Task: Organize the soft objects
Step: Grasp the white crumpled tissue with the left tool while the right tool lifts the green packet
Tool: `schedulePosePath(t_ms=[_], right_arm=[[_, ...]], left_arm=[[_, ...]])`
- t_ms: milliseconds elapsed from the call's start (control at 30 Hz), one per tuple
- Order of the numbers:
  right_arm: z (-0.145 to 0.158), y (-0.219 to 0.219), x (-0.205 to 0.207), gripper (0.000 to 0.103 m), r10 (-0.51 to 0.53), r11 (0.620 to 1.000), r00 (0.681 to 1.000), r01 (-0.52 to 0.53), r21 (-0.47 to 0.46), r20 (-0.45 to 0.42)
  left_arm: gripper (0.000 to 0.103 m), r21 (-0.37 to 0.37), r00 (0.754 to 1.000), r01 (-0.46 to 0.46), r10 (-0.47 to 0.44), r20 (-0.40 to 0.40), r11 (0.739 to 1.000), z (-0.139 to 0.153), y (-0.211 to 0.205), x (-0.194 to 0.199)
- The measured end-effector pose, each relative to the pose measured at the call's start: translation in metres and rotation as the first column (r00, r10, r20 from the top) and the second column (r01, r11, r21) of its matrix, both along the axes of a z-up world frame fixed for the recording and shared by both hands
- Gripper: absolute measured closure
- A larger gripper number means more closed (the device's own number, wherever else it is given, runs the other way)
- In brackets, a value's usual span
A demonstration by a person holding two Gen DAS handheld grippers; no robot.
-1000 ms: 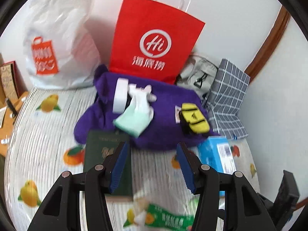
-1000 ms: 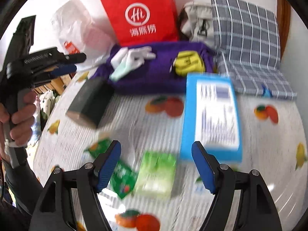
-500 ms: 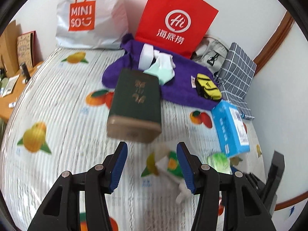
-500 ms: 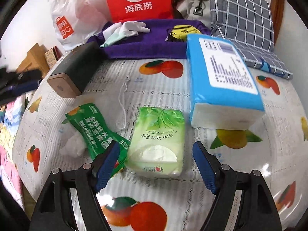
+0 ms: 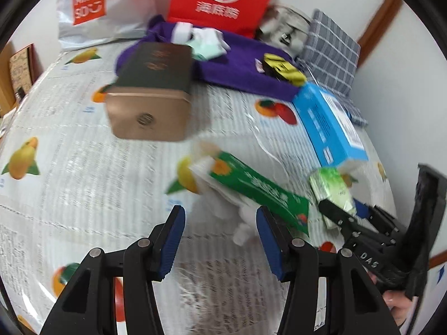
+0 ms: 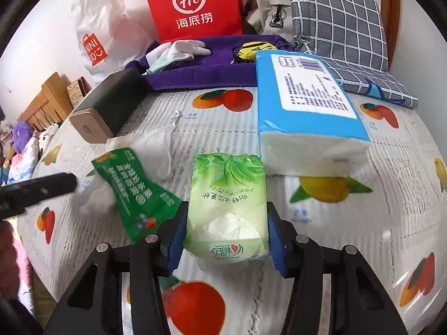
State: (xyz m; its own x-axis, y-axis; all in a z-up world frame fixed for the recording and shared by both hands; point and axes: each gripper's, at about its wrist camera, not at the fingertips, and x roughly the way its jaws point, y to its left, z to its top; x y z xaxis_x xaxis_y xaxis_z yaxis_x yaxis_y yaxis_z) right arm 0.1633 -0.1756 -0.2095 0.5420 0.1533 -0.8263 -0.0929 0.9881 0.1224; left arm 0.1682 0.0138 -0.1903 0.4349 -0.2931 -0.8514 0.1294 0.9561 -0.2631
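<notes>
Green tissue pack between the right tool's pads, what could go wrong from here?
1. The right tool is closing on the soft tissue pack, low on its opened end; it could squash or slip out.
2. The green wrapper lies against the left pad and may get dragged along.
3. The left tool hangs open close by over the same wrapper, so the tools could bump.

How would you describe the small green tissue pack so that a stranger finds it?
On the fruit-print tablecloth, look just in front of the big blue tissue pack. The small green tissue pack lies there: leaf-printed and pale, unlike the flat dark green wrapper beside it.
</notes>
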Motion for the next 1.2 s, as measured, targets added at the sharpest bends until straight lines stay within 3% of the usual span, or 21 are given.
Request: schedulePosePath(t_ms=[233,400,533,633,800,967,1200], right_arm=[[0.005,-0.025,-0.018,0.052,-0.03,1.0,0.999,0.03,0.007,0.015],[0.004,-0.046,-0.028,0.052,-0.064,0.998,0.998,0.064,0.017,0.009],[0.0,-0.052,-0.033,0.052,-0.063,0.998,0.998,0.063,-0.005,0.01],[-0.002,-0.055,-0.035,0.052,-0.06,0.998,0.998,0.06,0.014,0.009],[-0.003,-0.059,-0.036,0.051,-0.061,0.998,0.998,0.061,0.023,0.012],[-0.004,-0.065,-0.037,0.051,-0.077,0.996,0.997,0.077,0.036,0.009],[-0.004,-0.067,-0.043,0.051,-0.089,0.996,0.996,0.089,0.018,0.007]], left_arm=[[0.053,0.062,0.998,0.056,-0.056,0.001,0.997,-0.008,-0.032,-0.003],[0.063,0.067,0.999,0.036,-0.035,-0.008,0.997,-0.015,-0.039,0.001],[0.079,0.076,1.0,0.031,-0.031,0.001,0.997,-0.018,-0.045,0.004],[0.083,0.056,0.999,0.03,-0.031,0.018,0.998,-0.018,-0.049,0.005],[0.083,0.042,0.996,0.063,-0.066,0.064,0.997,0.001,-0.054,-0.004],[0.083,0.056,0.996,0.029,-0.034,0.088,0.998,0.018,-0.042,-0.009],[0.083,0.091,0.997,-0.07,0.067,0.036,0.993,0.003,-0.004,-0.011]])
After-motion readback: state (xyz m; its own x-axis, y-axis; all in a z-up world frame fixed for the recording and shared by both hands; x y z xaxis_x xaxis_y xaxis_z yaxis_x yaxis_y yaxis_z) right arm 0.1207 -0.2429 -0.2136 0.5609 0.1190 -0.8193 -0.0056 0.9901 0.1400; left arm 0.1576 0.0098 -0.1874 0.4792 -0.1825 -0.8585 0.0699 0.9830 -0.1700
